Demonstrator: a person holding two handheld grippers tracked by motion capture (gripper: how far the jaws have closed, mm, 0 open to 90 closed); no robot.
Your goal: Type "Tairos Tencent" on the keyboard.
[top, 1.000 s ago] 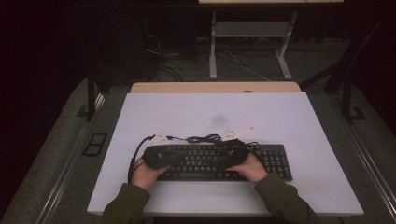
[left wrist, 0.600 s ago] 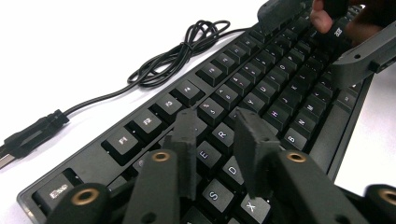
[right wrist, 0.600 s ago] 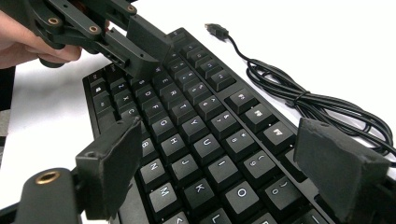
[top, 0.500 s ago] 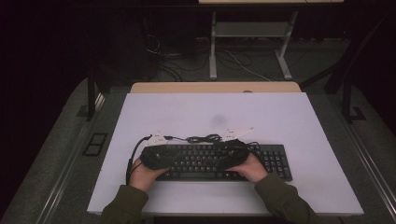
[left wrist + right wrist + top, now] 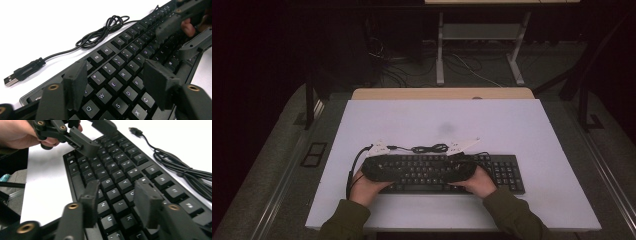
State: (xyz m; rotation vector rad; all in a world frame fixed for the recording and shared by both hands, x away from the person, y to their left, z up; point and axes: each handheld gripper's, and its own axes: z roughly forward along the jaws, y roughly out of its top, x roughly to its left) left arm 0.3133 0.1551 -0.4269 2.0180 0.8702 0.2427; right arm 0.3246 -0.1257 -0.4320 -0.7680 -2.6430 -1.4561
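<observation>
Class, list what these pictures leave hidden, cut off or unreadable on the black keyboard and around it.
- High view: legends on the black plastic keyboard are too small to read; both hand-held grippers cover its middle keys.
- Left gripper view: the keyboard's near rows are cut off by the bottom edge and hidden behind the jaws.
- Right gripper view: the coiled black USB cable runs off the right edge.

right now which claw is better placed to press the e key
Left. The left claw hovers over the black keyboard with the E key between its open jaws; the right claw is over H and J.
</observation>
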